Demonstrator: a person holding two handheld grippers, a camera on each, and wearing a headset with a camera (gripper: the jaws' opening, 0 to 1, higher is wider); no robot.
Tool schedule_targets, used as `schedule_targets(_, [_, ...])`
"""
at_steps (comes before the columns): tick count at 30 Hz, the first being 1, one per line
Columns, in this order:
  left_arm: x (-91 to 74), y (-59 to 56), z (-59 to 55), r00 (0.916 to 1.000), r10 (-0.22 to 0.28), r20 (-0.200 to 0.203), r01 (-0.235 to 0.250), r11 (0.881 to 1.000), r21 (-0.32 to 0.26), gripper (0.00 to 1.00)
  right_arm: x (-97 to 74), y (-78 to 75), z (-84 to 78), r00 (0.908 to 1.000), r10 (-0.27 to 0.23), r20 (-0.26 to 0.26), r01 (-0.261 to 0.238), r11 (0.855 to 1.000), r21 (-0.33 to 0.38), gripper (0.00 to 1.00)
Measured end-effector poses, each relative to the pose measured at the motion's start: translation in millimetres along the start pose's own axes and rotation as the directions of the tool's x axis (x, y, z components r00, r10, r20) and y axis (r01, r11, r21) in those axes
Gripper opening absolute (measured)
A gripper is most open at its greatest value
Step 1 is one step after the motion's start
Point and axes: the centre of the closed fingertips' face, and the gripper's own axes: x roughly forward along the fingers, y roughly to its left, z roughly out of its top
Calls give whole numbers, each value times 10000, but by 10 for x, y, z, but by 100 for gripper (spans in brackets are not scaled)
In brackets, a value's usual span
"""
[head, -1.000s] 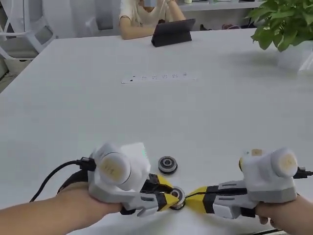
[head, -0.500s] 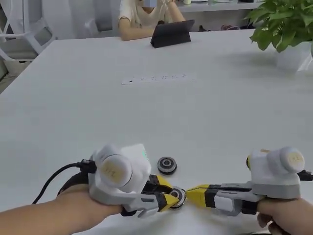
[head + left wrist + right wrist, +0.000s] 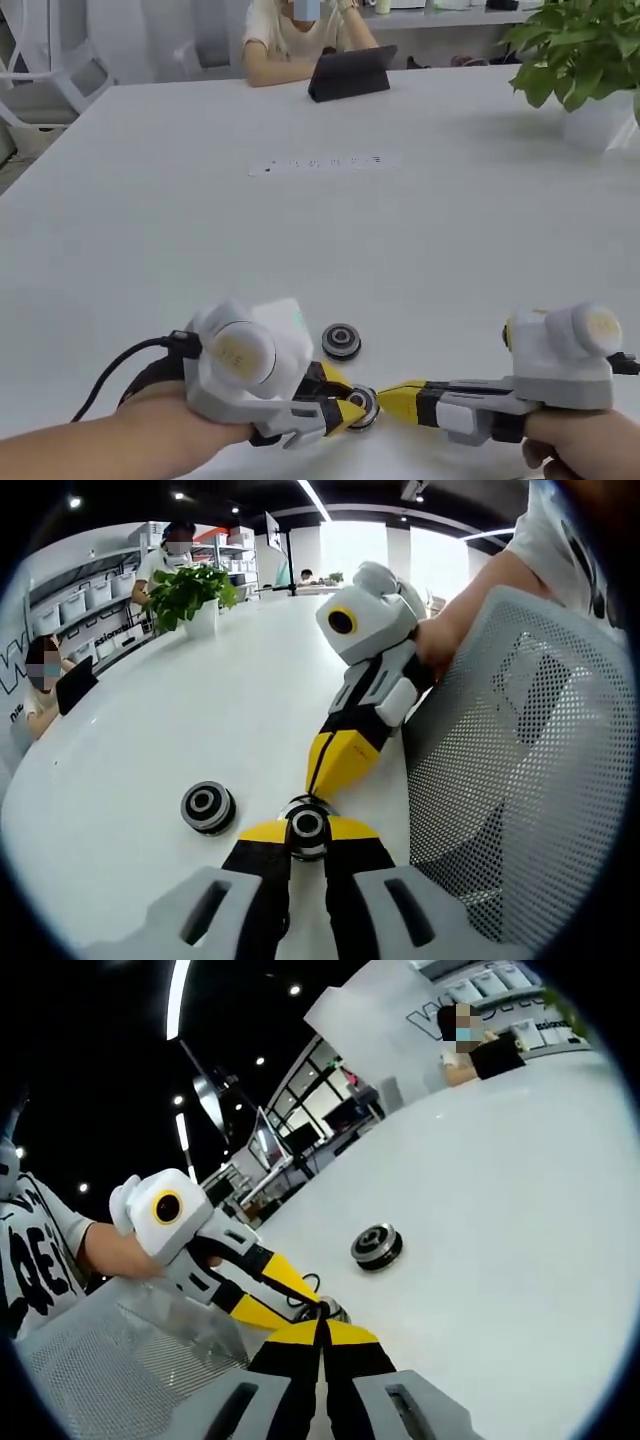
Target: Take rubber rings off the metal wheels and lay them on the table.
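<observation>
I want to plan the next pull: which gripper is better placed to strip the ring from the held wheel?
Probably the right gripper: its shut tips touch the metal wheel, which the left gripper clamps.

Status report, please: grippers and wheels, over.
Left gripper shut on one wheel. Right gripper shut, tips at that wheel's rim. Second wheel lies apart on table. Nothing blocking.

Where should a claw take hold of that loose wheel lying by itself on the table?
Probably best across its black outer rim, coming straight down from above. The loose wheel lies flat with its hub facing up, so its round sides stand free all round.
</observation>
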Motion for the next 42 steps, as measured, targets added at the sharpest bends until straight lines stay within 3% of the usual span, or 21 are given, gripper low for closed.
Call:
schedule_targets(18, [1,-13,0,10000,-36,-65,37,9998,175,6,21,65,-13,9998,159,-85,-161,9997,-157,0])
schedule_targets(22, [0,-15,1,10000,-32,-70,33,9998,172,6,69,129,7,9994,349,-8,-350,9991,-243,0])
schedule_targets(23, [-1,-15,0,10000,-28,-69,29,9999,162,6,77,170,40,9982,574,152,-569,9980,-261,0])
schedule_targets(24, [-1,-14,0,10000,-25,-67,26,9999,151,6,85,240,14,9971,756,-32,-756,9967,-292,0])
schedule_targets(25, [-1,-13,2,10000,-12,-56,13,9999,156,6,80,211,-9,9982,567,-196,-582,9946,-865,0])
schedule_targets(27, [-3,-13,1,10000,-4,-58,5,9999,142,6,85,192,14,9980,638,-34,-639,9962,-590,0])
schedule_targets(35, [-6,-11,1,10000,36,-30,-36,10000,-16,7,46,118,16,9995,321,-12,-321,9949,-954,0])
schedule_targets(42, [-4,-13,11,10000,21,15,-22,9996,266,7,15,37,-17,9999,83,-149,-98,9943,-1058,0])
